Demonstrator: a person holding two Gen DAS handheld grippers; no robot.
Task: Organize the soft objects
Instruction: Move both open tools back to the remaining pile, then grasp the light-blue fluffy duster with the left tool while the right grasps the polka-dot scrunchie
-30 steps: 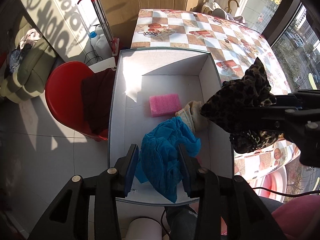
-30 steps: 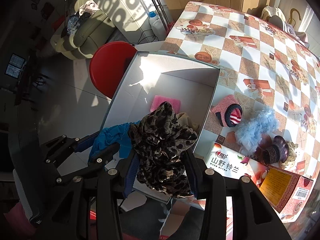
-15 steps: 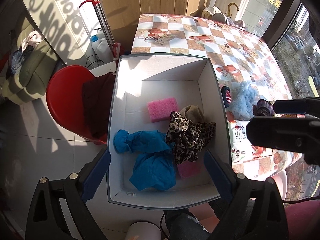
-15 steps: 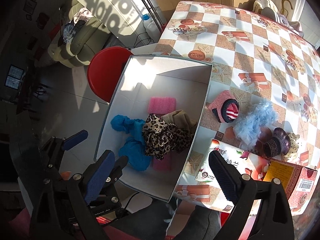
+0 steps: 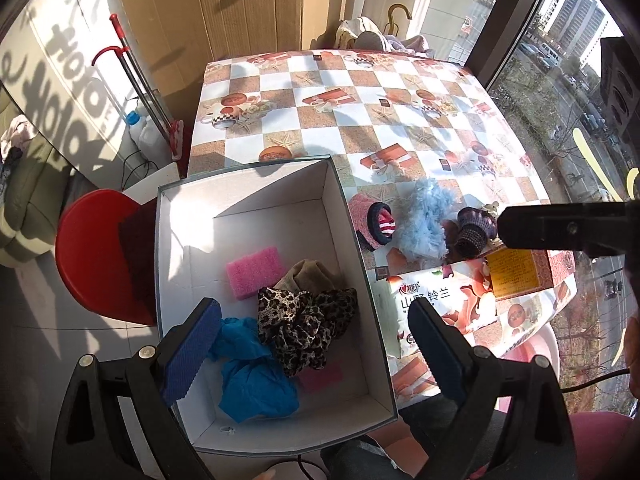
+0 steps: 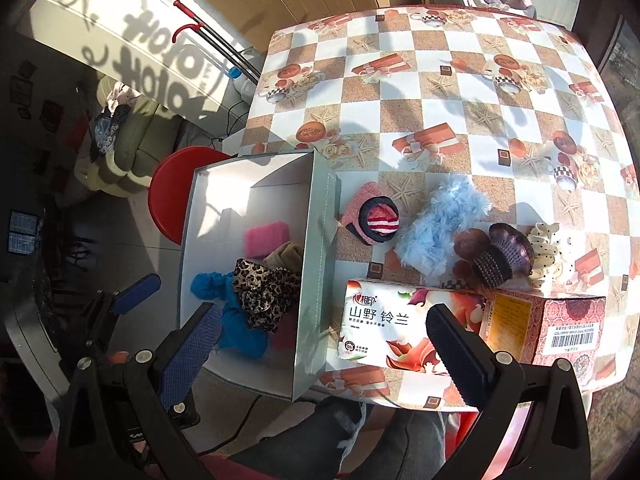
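Plainly both claws are empty: the left claw [image 5: 314, 344] hangs above the near end of the box [image 5: 352, 236] with its blue pads spread wide, and the right claw [image 6: 320, 344] is spread just as wide over the table's near edge, straddling the box's right wall and the tissue pack [image 6: 384, 328]. That wide spread suits soft things, I judge, since cloth bunches and needs room before the pinch.

The box sits off the table's near left corner, partly over a red stool [image 5: 92, 252], low enough that things can be dropped in from above. Inside, nearest, lie a blue cloth [image 5: 252, 376] and a leopard-print scarf [image 5: 308, 328] touching it and lying over a pink pad [image 5: 320, 376]; behind them a tan sock [image 5: 308, 276] and a pink sponge [image 5: 254, 270], loosely heaped toward the right wall.

Further on, the soft things not yet sorted lie in a row on the table [image 6: 440, 92] just beyond the tissue pack and an orange carton [image 6: 548, 328]: a pink sock roll [image 6: 372, 216] nearest the box, a fluffy blue piece [image 6: 440, 228], a purple knitted piece [image 6: 496, 252] and a cream dotted scrunchie [image 6: 548, 252]. The right claw seems best placed for the sock roll. The far half of the table carries nothing I can make out.
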